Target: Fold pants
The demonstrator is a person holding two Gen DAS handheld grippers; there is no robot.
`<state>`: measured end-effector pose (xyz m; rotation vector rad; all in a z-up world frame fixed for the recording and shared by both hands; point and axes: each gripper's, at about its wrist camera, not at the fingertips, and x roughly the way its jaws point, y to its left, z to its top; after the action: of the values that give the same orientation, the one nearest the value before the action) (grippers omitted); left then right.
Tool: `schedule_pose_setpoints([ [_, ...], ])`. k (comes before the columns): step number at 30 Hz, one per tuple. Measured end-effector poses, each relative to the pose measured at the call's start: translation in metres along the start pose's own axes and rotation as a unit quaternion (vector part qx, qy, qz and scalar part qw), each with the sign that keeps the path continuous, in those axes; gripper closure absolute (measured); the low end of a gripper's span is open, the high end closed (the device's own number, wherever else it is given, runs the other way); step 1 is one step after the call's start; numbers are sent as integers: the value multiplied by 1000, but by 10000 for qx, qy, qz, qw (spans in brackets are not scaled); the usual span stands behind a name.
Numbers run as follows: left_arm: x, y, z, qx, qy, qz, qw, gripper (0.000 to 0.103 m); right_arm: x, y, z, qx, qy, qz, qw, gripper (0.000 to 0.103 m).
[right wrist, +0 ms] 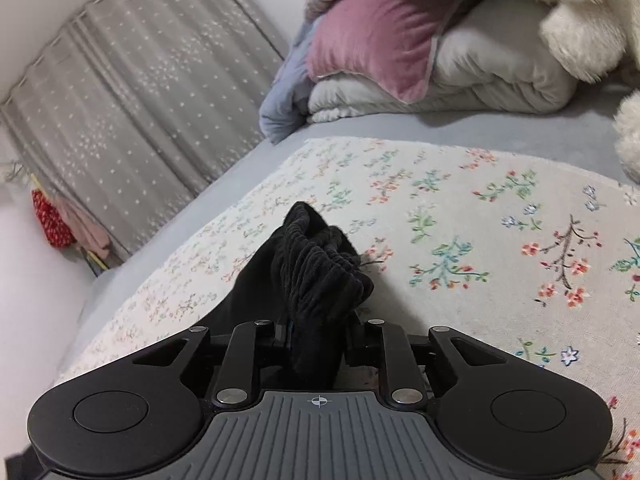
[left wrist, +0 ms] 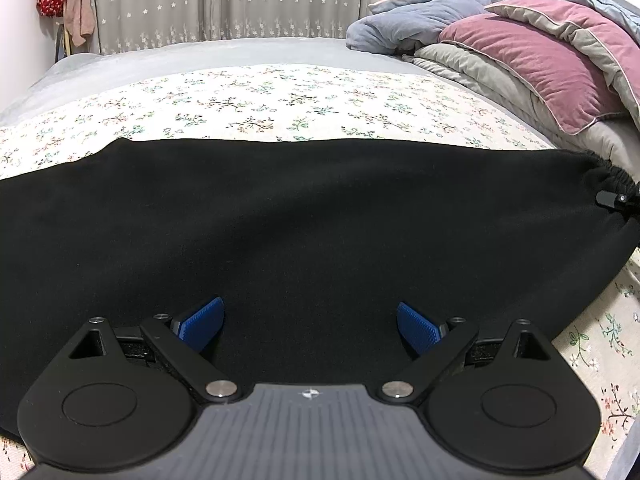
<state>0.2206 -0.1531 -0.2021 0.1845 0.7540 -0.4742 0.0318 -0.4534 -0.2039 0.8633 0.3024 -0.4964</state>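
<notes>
We saw the black soft-fabric pants [left wrist: 280, 220] spread across the floral cotton bedsheet [left wrist: 248, 104]. Our left gripper [left wrist: 310, 320] hovered over them, blue pads wide apart. Our right gripper [right wrist: 316, 340] pinched their ribbed elastic waistband [right wrist: 316, 256], bunched and lifted.

Floral sheet [left wrist: 248, 96] beyond the black pants [left wrist: 280, 216]: bare, open passage up to the grey bed cover [left wrist: 200, 52]. Right of the pants: stacked quilts and pink pillow [left wrist: 532, 56] block the way. Behind the bed cover: curtain [left wrist: 224, 0] closes off the far side
</notes>
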Motion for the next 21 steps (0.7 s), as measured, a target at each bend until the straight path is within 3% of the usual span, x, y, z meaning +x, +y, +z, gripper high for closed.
schedule_pose_setpoints([
  [4,0,3,0,-17,-7,41,10000,9,6,-4,-1,82,110,-174,9998,86],
  [17,-13,27,2,-569,64,-222,9981,9,-18,18,18,-558,-558,-277,9965,90],
  [21,-16,30,5,-845,126,-398,9955,9,-19,44,7,-1450,-767,-504,9852,90],
])
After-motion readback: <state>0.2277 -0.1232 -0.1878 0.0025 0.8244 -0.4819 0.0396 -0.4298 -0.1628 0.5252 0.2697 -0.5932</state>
